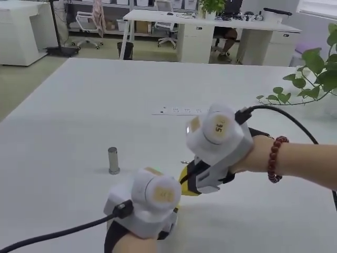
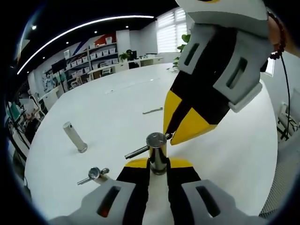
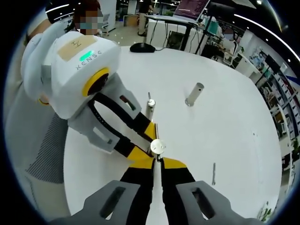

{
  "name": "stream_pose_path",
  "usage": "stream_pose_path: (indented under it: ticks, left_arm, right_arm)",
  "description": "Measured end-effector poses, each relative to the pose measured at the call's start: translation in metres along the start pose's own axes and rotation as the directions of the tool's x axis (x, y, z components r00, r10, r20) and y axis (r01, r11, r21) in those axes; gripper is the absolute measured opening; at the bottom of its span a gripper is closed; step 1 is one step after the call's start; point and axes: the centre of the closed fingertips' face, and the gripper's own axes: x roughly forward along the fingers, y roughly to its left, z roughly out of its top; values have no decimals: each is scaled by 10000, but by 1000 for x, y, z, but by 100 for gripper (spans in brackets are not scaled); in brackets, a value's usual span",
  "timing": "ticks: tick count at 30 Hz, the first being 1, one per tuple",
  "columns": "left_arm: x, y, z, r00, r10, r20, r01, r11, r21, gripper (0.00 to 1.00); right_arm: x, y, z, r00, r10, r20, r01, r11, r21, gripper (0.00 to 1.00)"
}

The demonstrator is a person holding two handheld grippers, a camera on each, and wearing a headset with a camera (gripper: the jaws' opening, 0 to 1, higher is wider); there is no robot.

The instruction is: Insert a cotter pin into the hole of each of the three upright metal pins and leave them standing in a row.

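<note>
- Left gripper (image 2: 158, 164) is clamped on an upright metal pin (image 2: 156, 149), and its own view catches a cotter pin (image 2: 137, 151) poking out of the pin's side.
- Right gripper (image 3: 157, 163) has its jaws pressed together on that cotter pin's near end, tight against the pin's head.
- From the head view the two grippers meet nose to nose, their bodies in front of the joint. A bare pin (image 1: 113, 160) stands apart on the left.
- The gripper views add a second pin (image 2: 93, 174) with a cotter pin through it, and a spare cotter pin (image 3: 213, 173) lying flat on the table (image 1: 79, 105).

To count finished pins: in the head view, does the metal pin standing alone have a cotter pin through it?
No, the lone metal pin stands bare, nothing sticking out of its sides.
</note>
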Motion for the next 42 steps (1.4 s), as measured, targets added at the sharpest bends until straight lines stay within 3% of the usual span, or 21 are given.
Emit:
stream_pose_path:
  ticks: [9, 16, 24, 30, 33, 38, 42]
  left_arm:
    - [-3, 3, -3, 9998, 35, -193, -39, 9998, -209, 18]
    - [-9, -1, -5, 9996, -174, -206, 167, 9993, -330, 20]
    - [-20, -6, -10, 9984, -435, -349, 413, 9973, -601, 23]
    - [-31, -12, -5, 9977, -678, -16, 675, 9953, -701, 25]
    - [-38, -13, -9, 9969, -790, -55, 783, 9940, -769, 29]
    - [-48, -12, -11, 9966, -822, 44, 823, 9927, -885, 34]
    - [-60, -12, -15, 9936, -1126, 51, 1124, 9861, -1226, 37]
  right_arm:
    - [0, 2, 0, 9999, 84, 95, -87, 9997, 242, 11]
    - [-3, 5, 5, 9980, 90, 618, -143, 9962, 863, 17]
    - [-14, 5, 12, 9906, 44, 1365, -312, 9805, 1942, 22]
    - [-23, 3, 20, 9828, -70, 1844, -418, 9649, 2594, 23]
    - [-27, 2, 25, 9775, -131, 2106, -495, 9561, 2890, 24]
    - [-31, -2, 32, 9710, -371, 2363, -440, 9434, 3288, 28]
    - [-35, -6, 39, 9681, -601, 2432, -246, 9432, 3313, 30]
